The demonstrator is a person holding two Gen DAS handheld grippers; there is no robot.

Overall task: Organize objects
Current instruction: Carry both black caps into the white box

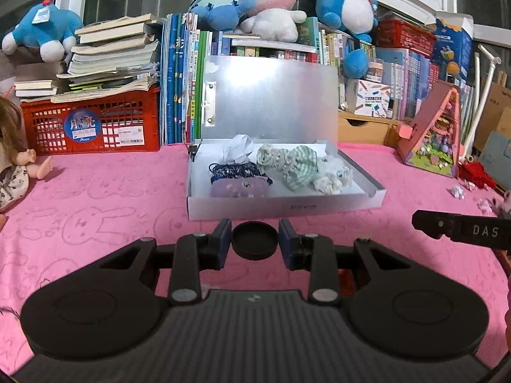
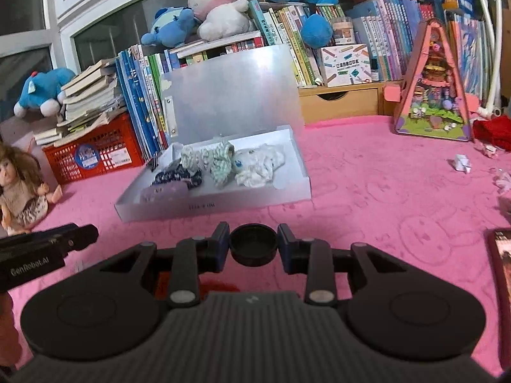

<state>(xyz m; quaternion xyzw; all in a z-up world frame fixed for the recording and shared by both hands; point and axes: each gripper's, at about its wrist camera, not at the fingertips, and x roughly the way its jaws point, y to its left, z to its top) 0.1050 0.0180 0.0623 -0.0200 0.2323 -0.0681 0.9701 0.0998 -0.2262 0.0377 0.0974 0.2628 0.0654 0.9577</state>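
The left claw (image 1: 254,242) is pressed together and holds nothing. The right claw (image 2: 253,245) looks the same. An open box (image 1: 287,202) of socks (image 1: 292,164) sits on the pink bench (image 1: 111,198).

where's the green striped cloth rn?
The green striped cloth lies inside the open white box, centre of both views, between the dark patterned cloth on its left and the white cloth on its right.

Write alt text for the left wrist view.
An open white box holding folded patterned cloths sits on a pink blanket, its lid raised against shelved books and plush toys. In front, the left hand-held gripper brackets a black round cap.
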